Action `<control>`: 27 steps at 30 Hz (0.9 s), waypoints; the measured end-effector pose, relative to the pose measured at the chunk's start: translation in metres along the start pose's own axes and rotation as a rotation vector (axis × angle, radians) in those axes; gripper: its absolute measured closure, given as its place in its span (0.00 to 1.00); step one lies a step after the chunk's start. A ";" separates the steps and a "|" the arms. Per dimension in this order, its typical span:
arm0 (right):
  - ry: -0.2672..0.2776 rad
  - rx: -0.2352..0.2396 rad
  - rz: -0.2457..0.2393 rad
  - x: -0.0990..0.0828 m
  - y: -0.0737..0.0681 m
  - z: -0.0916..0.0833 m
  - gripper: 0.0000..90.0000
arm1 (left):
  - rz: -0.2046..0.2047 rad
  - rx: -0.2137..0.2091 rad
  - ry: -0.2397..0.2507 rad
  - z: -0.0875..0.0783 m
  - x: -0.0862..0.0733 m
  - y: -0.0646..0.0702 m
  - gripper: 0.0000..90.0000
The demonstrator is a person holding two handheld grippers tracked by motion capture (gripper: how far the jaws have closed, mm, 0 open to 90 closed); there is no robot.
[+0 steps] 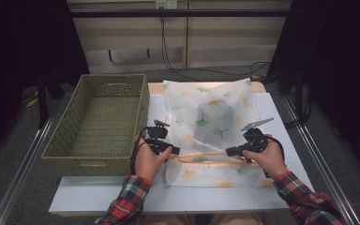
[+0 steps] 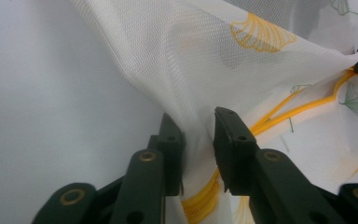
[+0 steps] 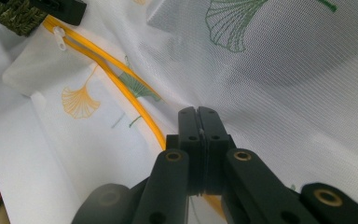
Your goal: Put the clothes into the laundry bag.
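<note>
The mesh bag [image 1: 211, 126] lies flat on the white table [image 1: 98, 192], just right of the wicker basket [image 1: 98, 123], with a dark bundle [image 1: 214, 123] showing through its cloth. It is white netting printed with green and orange leaves, and an orange zipper [image 3: 116, 77] runs across it near my side. My right gripper [image 1: 228, 151] is at the zipper line on the bag's right part; in the right gripper view its jaws are pressed flat together, with the netting and the orange zipper edge pinched between them. My left gripper [image 1: 175, 151] is at the bag's left edge, beside the basket's near corner. In the left gripper view a gathered fold of netting rises between its jaws; the left pad touches the cloth, but a gap shows on the right side, so the jaws are apart around the fold, not clamped. I see the white zipper pull [image 3: 61, 38] in the right gripper view, near the far gripper.
</note>
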State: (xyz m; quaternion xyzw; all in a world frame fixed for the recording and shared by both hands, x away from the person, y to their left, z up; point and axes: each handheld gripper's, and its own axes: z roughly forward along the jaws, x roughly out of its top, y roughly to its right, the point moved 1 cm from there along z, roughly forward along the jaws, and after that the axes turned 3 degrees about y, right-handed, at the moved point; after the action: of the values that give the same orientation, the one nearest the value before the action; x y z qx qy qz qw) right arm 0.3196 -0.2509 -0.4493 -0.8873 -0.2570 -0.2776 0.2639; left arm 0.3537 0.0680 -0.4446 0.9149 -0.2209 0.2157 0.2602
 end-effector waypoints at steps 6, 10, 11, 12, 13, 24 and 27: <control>-0.003 0.001 0.001 0.000 0.000 0.001 1.00 | 0.003 -0.004 0.010 -0.004 0.001 0.002 0.91; 0.001 0.000 -0.003 -0.001 -0.001 0.002 1.00 | -0.006 -0.011 0.023 -0.007 0.002 0.003 0.98; 0.003 0.000 -0.005 -0.001 -0.001 0.002 1.00 | -0.007 -0.016 0.017 -0.007 0.002 0.003 0.98; 0.002 -0.001 -0.008 -0.001 -0.001 0.002 1.00 | -0.010 -0.017 0.018 -0.007 0.001 0.003 0.98; 0.000 -0.002 -0.008 -0.001 -0.002 0.002 1.00 | -0.013 -0.021 0.015 -0.007 0.001 0.003 0.99; 0.019 -0.011 -0.005 -0.001 -0.003 0.001 0.92 | -0.021 -0.026 0.011 -0.007 0.000 0.004 0.99; 0.027 -0.015 -0.018 -0.001 -0.006 0.000 0.87 | -0.019 -0.026 0.010 -0.007 0.001 0.004 0.99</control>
State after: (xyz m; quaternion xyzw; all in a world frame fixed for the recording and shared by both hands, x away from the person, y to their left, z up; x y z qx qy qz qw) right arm 0.3156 -0.2471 -0.4475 -0.8830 -0.2594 -0.2940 0.2582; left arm 0.3501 0.0688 -0.4372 0.9124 -0.2138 0.2149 0.2750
